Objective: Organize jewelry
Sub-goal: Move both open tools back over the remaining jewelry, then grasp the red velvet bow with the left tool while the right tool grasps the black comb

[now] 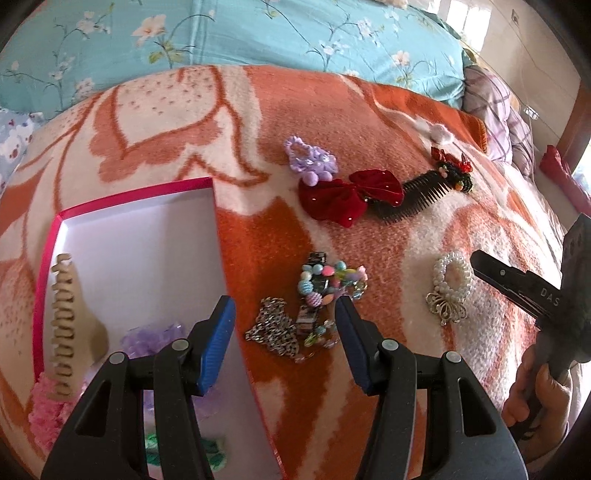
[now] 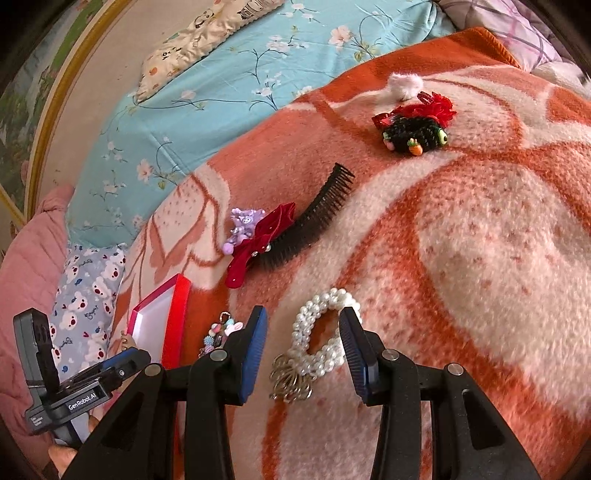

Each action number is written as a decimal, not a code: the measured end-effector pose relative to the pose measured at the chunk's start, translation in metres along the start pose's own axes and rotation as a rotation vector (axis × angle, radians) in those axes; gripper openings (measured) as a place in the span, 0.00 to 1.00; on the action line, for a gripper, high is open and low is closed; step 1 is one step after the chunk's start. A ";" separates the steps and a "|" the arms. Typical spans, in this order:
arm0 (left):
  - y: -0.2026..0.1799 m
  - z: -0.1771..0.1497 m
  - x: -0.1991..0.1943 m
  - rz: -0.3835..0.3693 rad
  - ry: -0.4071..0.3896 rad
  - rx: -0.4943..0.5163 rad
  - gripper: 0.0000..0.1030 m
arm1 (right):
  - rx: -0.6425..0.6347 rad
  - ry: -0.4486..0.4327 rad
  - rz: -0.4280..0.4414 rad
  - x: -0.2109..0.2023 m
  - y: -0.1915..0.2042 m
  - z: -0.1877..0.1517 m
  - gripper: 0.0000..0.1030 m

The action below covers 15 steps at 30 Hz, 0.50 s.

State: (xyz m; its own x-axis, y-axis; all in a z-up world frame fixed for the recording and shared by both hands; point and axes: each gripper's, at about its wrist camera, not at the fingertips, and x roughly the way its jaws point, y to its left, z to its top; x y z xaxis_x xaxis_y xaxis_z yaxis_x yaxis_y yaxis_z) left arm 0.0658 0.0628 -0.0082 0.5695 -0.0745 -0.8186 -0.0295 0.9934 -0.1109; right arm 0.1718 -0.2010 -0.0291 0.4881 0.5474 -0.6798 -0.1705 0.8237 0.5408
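Note:
A pink-rimmed white box point(image 1: 55, 229) lies on the blanket at left and holds a beige claw clip point(image 1: 70, 325), a pink scrunchie point(image 1: 44, 417) and purple and green pieces. My left gripper point(image 1: 286, 314) is open, its jaws around a silver chain point(image 1: 273, 330) and a colourful bead bracelet point(image 1: 325, 284). My right gripper point(image 2: 303, 325) is open, its jaws on either side of a pearl bracelet with a metal charm point(image 2: 317, 332); that bracelet also shows in the left wrist view point(image 1: 450, 284). The box's red side point(image 2: 177, 317) appears in the right wrist view.
On the orange-and-cream blanket point(image 1: 332, 110) lie a purple hair tie point(image 1: 314, 160), a red velvet bow point(image 1: 351, 195), a black comb point(image 1: 421, 195), a black-and-red clip point(image 2: 417, 122) and a white pompom point(image 2: 404, 85). A teal floral quilt point(image 1: 258, 33) lies beyond.

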 end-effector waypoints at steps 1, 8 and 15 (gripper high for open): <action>-0.002 0.001 0.002 -0.002 0.002 0.002 0.53 | 0.001 0.002 -0.001 0.001 -0.001 0.001 0.42; -0.012 0.017 0.028 -0.008 0.022 -0.001 0.53 | -0.003 0.012 -0.008 0.014 -0.007 0.015 0.42; -0.026 0.043 0.064 -0.051 0.045 0.014 0.53 | 0.009 0.012 -0.012 0.038 -0.015 0.044 0.42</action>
State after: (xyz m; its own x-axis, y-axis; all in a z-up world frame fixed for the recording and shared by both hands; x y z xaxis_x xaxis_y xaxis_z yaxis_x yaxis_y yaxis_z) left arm 0.1384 0.0360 -0.0334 0.5321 -0.1288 -0.8368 0.0101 0.9893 -0.1459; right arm 0.2310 -0.1994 -0.0413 0.4800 0.5395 -0.6918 -0.1575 0.8287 0.5370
